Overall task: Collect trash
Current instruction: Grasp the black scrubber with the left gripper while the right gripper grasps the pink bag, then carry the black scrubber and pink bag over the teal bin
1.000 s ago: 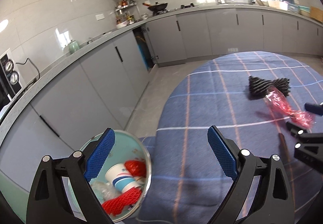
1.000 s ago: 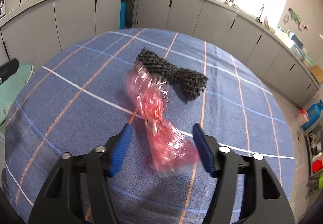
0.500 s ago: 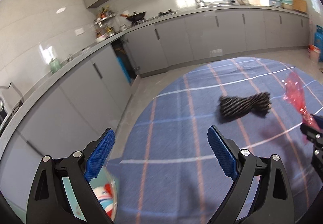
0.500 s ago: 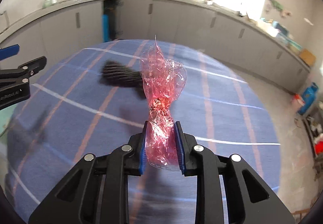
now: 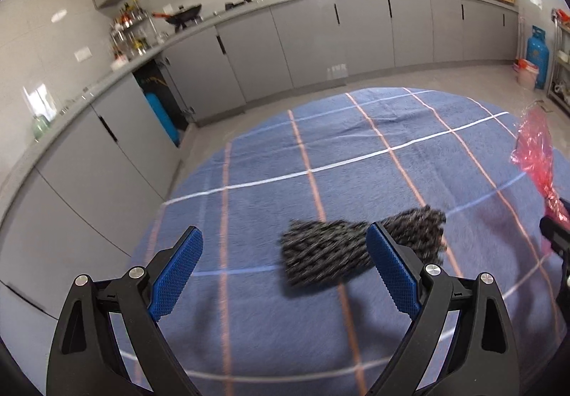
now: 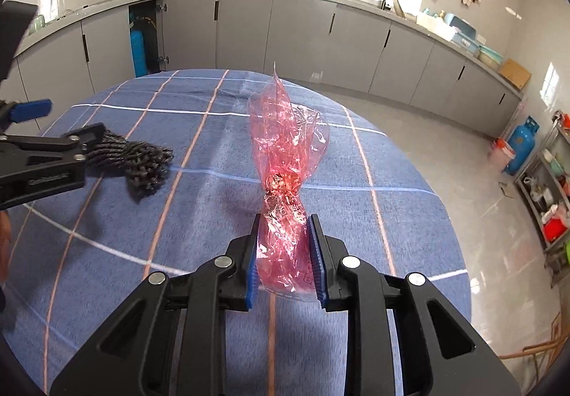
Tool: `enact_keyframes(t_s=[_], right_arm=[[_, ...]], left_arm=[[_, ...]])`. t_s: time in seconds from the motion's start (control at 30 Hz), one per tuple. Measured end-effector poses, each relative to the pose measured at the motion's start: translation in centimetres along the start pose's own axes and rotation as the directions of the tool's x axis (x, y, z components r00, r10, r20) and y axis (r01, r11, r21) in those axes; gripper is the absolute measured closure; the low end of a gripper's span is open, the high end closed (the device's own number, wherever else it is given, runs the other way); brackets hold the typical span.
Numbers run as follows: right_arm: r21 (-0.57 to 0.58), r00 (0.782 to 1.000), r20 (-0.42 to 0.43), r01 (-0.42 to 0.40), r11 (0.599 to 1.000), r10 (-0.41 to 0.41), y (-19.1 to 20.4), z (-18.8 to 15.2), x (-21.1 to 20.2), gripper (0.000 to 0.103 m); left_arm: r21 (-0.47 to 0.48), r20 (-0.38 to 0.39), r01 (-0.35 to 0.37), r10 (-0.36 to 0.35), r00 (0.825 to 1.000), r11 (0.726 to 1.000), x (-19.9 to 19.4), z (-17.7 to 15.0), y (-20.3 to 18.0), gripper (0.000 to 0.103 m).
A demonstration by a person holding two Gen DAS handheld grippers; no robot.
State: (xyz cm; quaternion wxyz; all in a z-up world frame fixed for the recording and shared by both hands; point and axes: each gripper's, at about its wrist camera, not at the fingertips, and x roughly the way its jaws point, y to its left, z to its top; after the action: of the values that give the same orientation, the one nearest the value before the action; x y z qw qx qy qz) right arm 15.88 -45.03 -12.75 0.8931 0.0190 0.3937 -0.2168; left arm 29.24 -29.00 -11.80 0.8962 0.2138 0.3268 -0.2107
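Observation:
My right gripper is shut on a crumpled red plastic wrapper and holds it upright above the blue checked tablecloth. The wrapper also shows at the right edge of the left wrist view. A black foam net lies on the cloth. My left gripper is open, with the net just ahead between its fingers and partly behind the right finger. In the right wrist view the net lies at the left, partly hidden by the left gripper.
The round table stands in a kitchen with grey cabinets along the walls. A blue gas cylinder and a shelf stand at the right. Floor lies beyond the table's far edge.
My right gripper closed on the red wrapper and lifted it off the cloth. My left gripper swung away from the bin with trash and now faces the black net closely.

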Motion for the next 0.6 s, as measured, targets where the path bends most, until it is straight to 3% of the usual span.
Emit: enact_keyframes(t_s=[0.1, 0.17, 0.23, 0.27, 0.3, 0.33, 0.37, 0.6], right_arm=[[0.003, 1.0, -0.01, -0.018, 1.0, 0.018, -0.3, 0.2, 0.5, 0.078], [-0.001, 0.999, -0.016, -0.028, 1.0, 0.028, -0.2, 0.1, 0.7, 0.078], [-0.006, 0.999, -0.02, -0.035, 0.999, 0.035, -0.3, 0.0, 0.8, 0.078], [-0.006, 0.999, -0.018, -0.038, 0.999, 0.038, -0.3, 0.0, 0.7, 0.078], [-0.007, 0.999, -0.018, -0.04, 0.999, 0.04, -0.2, 0.0, 0.7, 0.078], [-0.01, 0.999, -0.02, -0.042, 0.999, 0.042, -0.2, 0.0, 0.7, 0.078], [-0.013, 0.999, -0.022, -0.043, 0.999, 0.043, -0.1, 0.0, 0.7, 0.078], [-0.024, 0.998, -0.017, -0.061, 0.998, 0.061, 1.0, -0.3, -0.4, 0.078]], left_arm=[[-0.025, -0.04, 0.047, -0.048, 0.998, 0.999, 1.3, -0.1, -0.3, 0.013], [-0.004, -0.056, 0.068, -0.068, 0.996, 0.998, 1.8, -0.5, -1.0, 0.026], [-0.007, -0.068, 0.117, -0.118, 0.991, 0.993, 2.1, -0.8, -1.4, 0.048], [-0.006, -0.067, 0.131, -0.131, 0.989, 0.991, 2.0, -0.9, -1.5, 0.051], [0.004, -0.064, 0.132, -0.131, 0.989, 0.991, 1.9, -0.9, -1.8, 0.06], [0.015, -0.063, 0.147, -0.146, 0.987, 0.989, 1.8, -0.9, -2.0, 0.079], [0.021, -0.068, 0.166, -0.165, 0.984, 0.986, 1.7, -1.0, -2.2, 0.085], [0.019, -0.038, 0.148, -0.148, 0.988, 0.989, -0.4, -1.7, -1.5, 0.088]])
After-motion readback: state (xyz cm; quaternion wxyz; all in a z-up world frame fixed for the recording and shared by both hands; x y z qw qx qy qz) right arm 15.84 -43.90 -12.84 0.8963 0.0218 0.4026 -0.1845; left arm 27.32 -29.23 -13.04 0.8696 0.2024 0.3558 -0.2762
